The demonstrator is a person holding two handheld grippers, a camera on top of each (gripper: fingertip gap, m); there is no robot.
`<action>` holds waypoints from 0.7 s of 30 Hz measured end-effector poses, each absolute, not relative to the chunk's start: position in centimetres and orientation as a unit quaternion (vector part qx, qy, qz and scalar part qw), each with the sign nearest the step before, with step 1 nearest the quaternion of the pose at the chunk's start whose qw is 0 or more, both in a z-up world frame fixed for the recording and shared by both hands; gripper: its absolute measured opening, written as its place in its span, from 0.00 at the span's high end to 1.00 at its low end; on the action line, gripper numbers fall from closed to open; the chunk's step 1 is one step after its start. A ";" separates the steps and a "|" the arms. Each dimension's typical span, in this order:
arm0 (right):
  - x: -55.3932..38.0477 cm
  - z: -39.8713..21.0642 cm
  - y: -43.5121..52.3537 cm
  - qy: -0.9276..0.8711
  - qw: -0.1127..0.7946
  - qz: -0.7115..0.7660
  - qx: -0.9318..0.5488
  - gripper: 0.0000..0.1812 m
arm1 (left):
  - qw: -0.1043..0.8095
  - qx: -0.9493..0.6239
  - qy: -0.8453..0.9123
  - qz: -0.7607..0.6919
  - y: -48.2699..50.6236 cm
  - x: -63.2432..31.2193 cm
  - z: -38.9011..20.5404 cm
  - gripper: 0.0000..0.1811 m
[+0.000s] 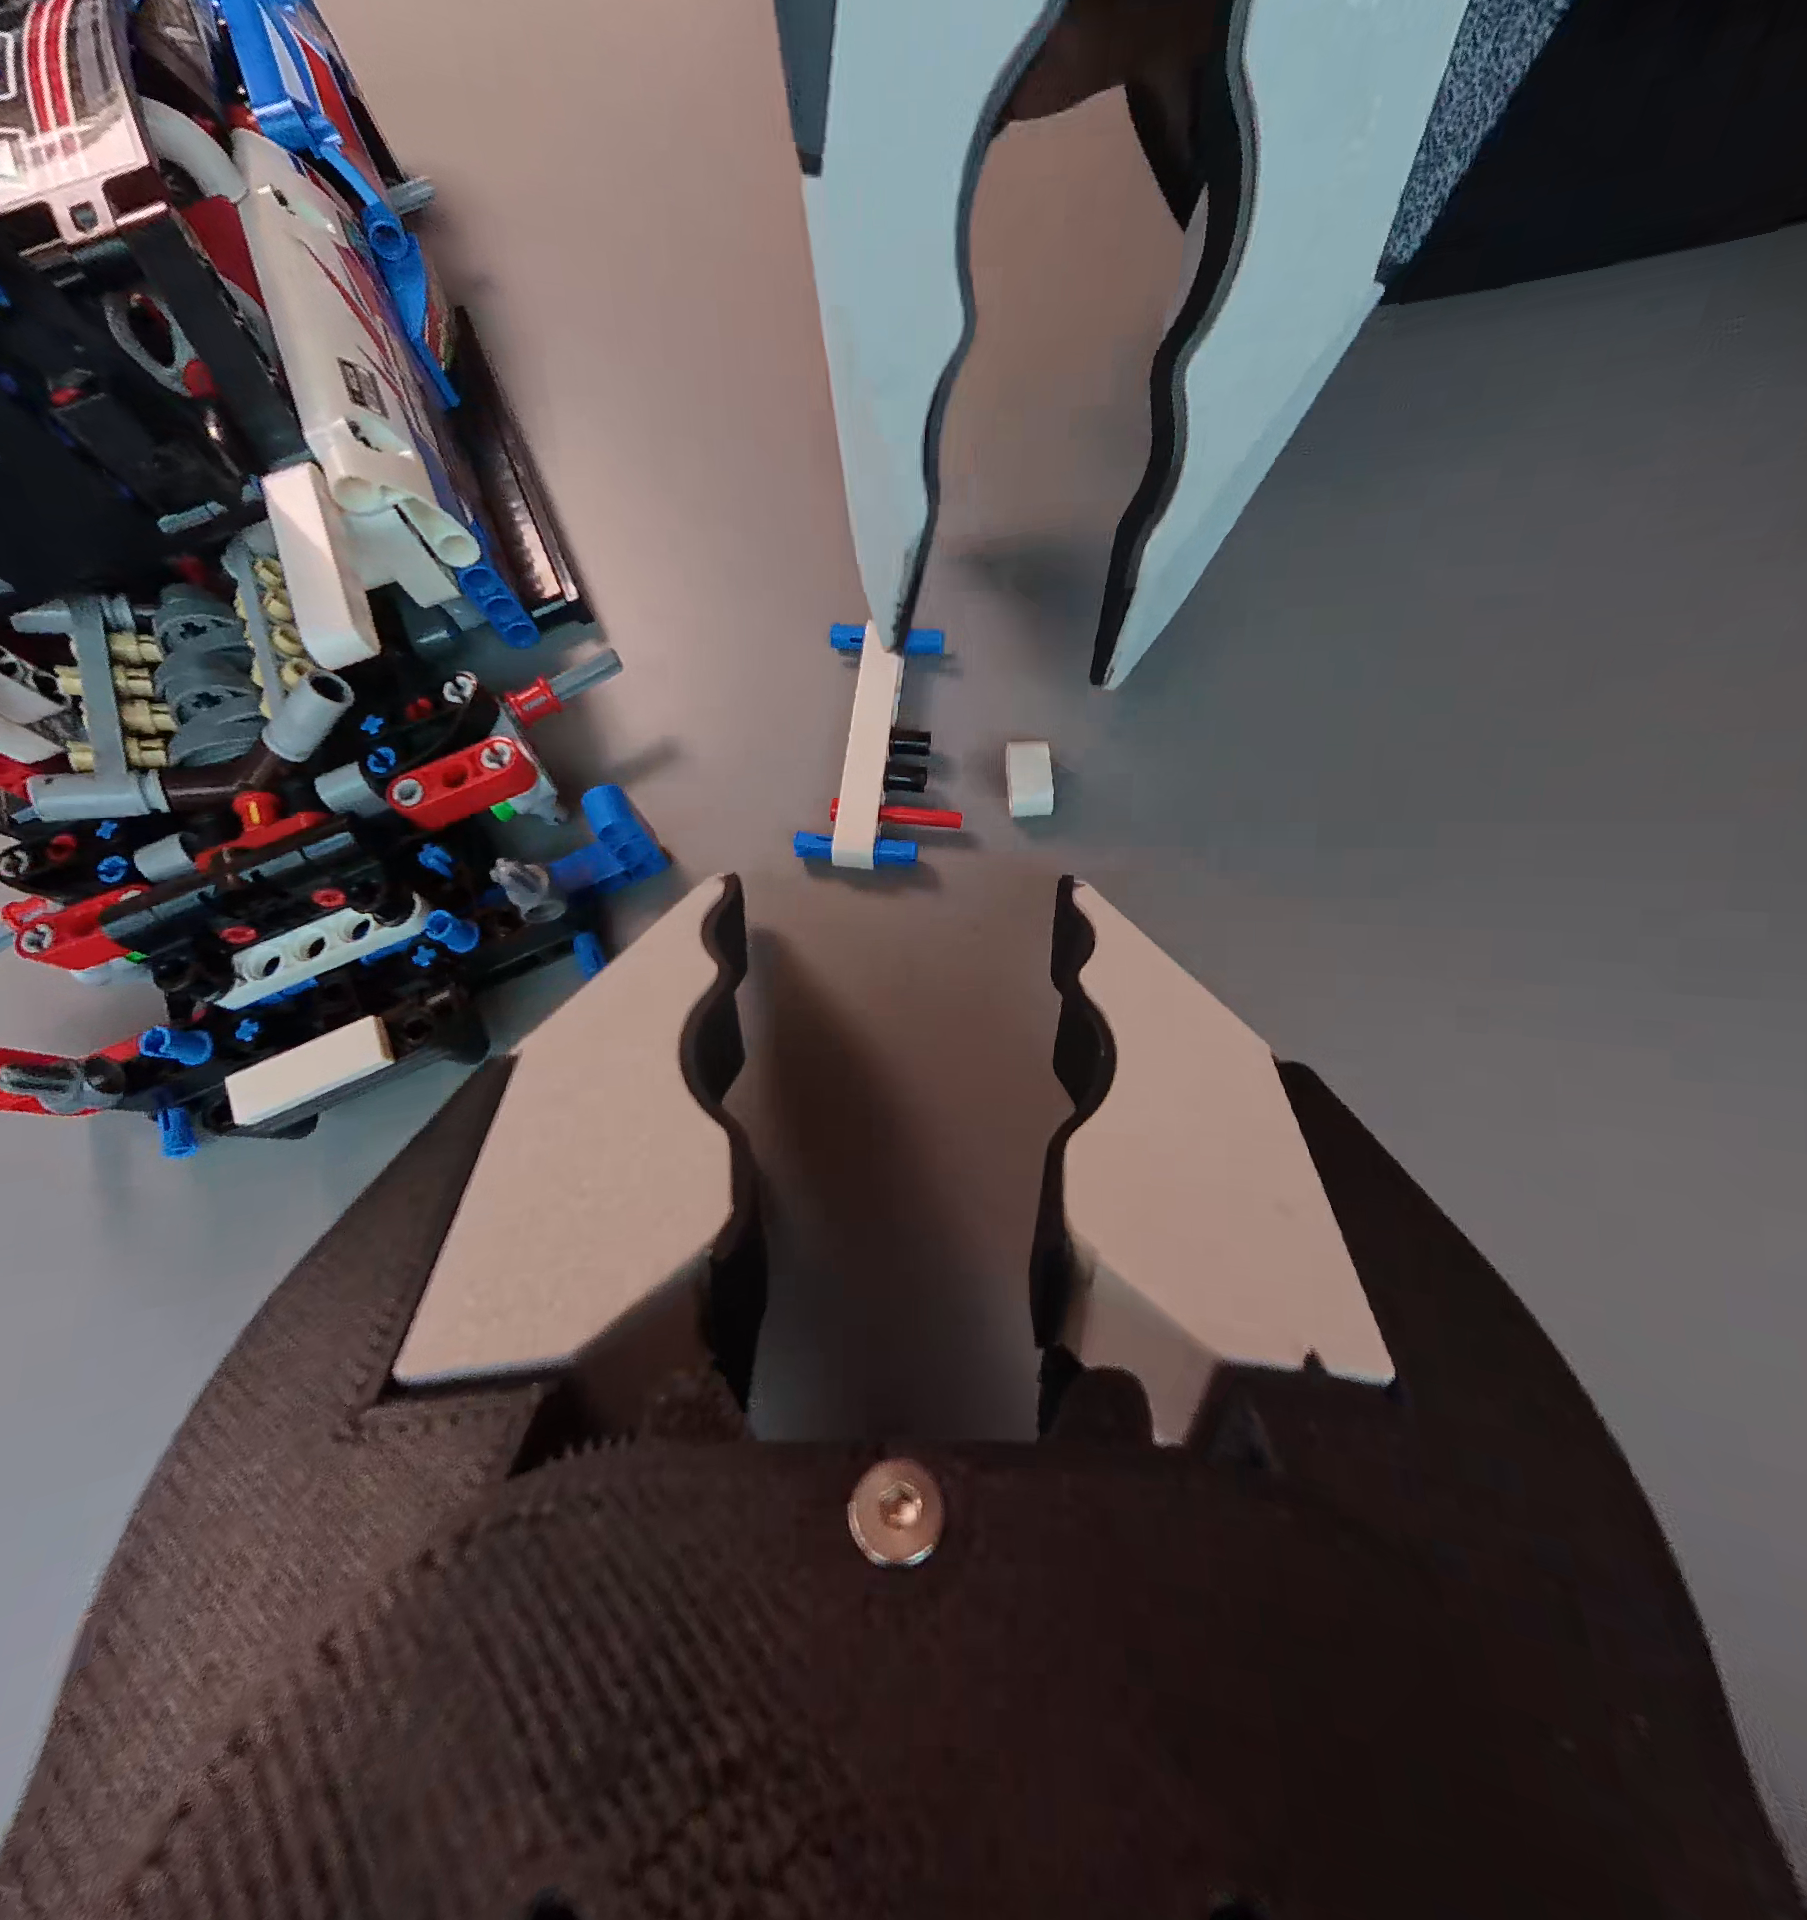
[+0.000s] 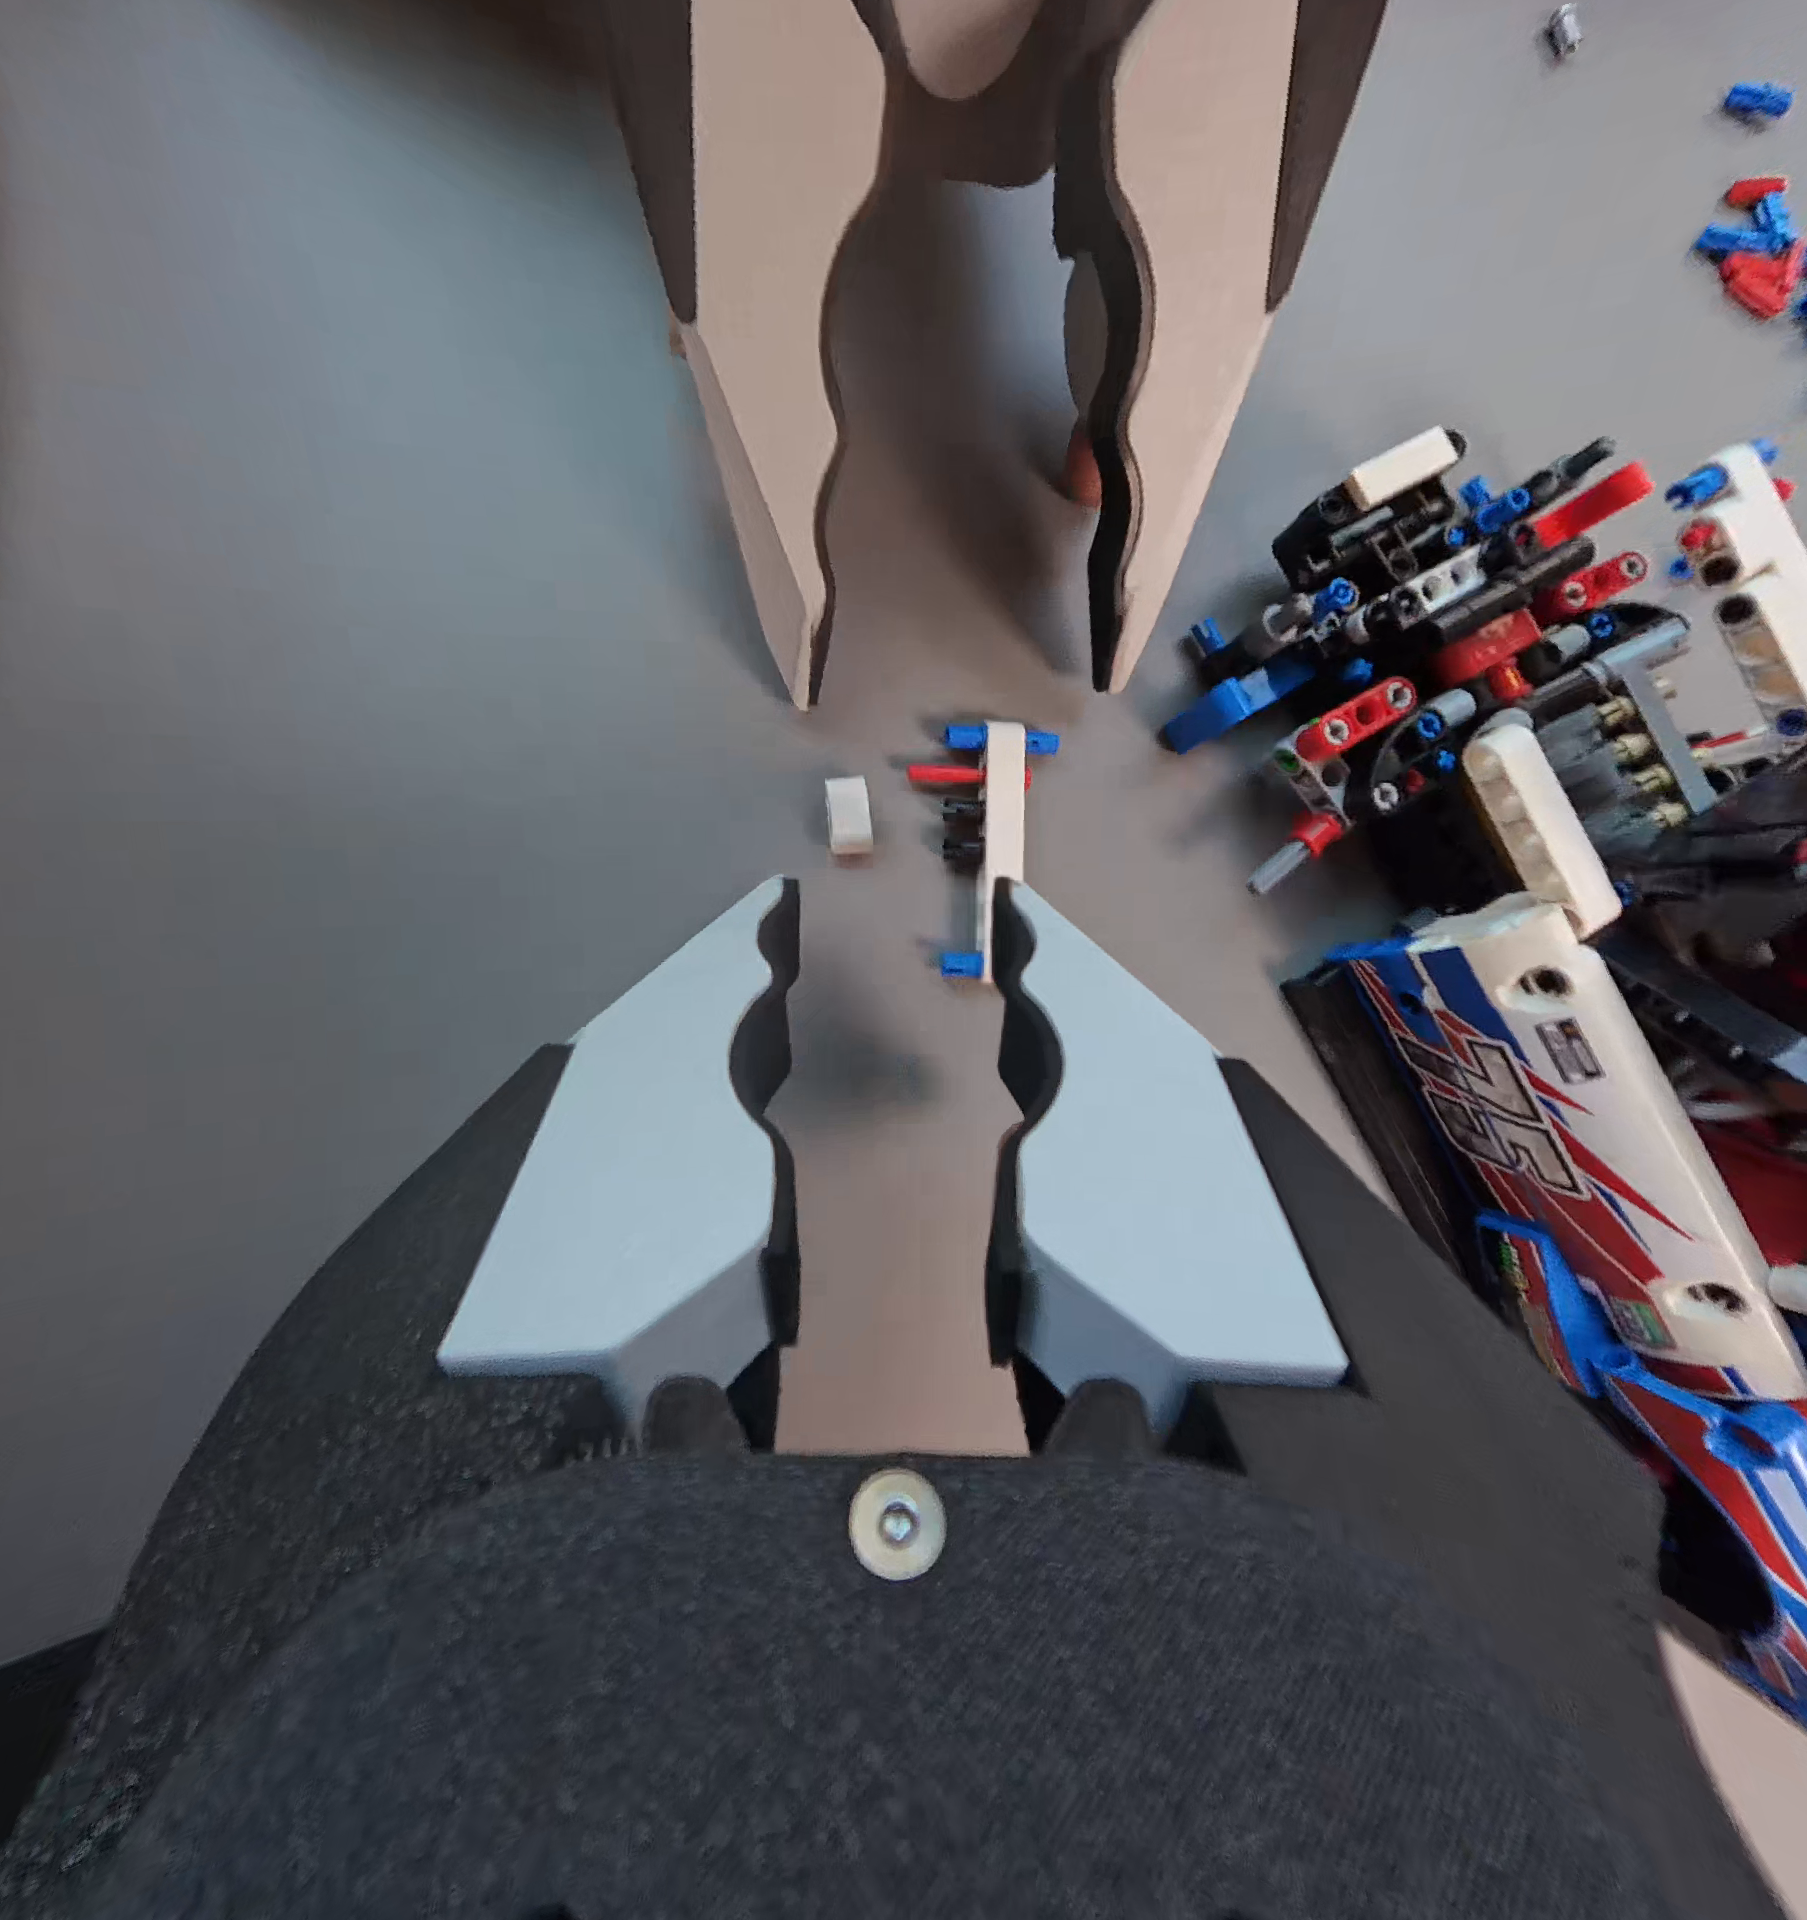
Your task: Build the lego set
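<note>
A white beam (image 1: 868, 756) with blue, black and red pins through it lies on the grey table, and shows in the right wrist view too (image 2: 1003, 805). A small white piece (image 1: 1029, 777) lies beside it (image 2: 849, 816). My left gripper (image 1: 899, 883) is open and empty, just short of the beam's near end. My right gripper (image 2: 894, 883) is open; the tip of one of its fingers (image 2: 1024, 925) touches the beam's other end. It shows from the front in the left wrist view (image 1: 998, 649). The partly built car (image 1: 255, 675) stands to the side (image 2: 1564, 831).
Loose blue and red pieces (image 2: 1792, 260) lie scattered at the far right of the right wrist view. A dark block (image 1: 1657, 135) stands behind the right gripper. The grey table (image 2: 307, 623) is bare on the side away from the car.
</note>
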State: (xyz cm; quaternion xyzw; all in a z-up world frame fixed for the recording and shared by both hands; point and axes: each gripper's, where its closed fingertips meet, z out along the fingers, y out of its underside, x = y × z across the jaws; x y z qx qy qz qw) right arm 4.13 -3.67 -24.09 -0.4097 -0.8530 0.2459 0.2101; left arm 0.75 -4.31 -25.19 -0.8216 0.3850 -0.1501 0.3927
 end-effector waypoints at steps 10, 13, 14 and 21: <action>2.6 -25.5 -3.7 -0.854 0.152 0.272 -0.417 0.74 | 0.385 -0.816 0.400 -0.161 -4.7 1.5 -25.2 0.73; 2.5 -25.5 -3.7 -0.853 0.148 0.272 -0.420 0.76 | 0.385 -0.814 0.402 -0.168 -4.9 1.8 -25.2 0.74; 2.4 -25.5 -3.6 -0.852 0.148 0.271 -0.422 0.76 | 0.385 -0.813 0.403 -0.170 -5.0 1.9 -25.1 0.74; 2.3 -25.5 -4.1 -0.851 0.149 0.269 -0.425 0.81 | 0.384 -0.810 0.408 -0.174 -5.4 2.1 -25.0 0.77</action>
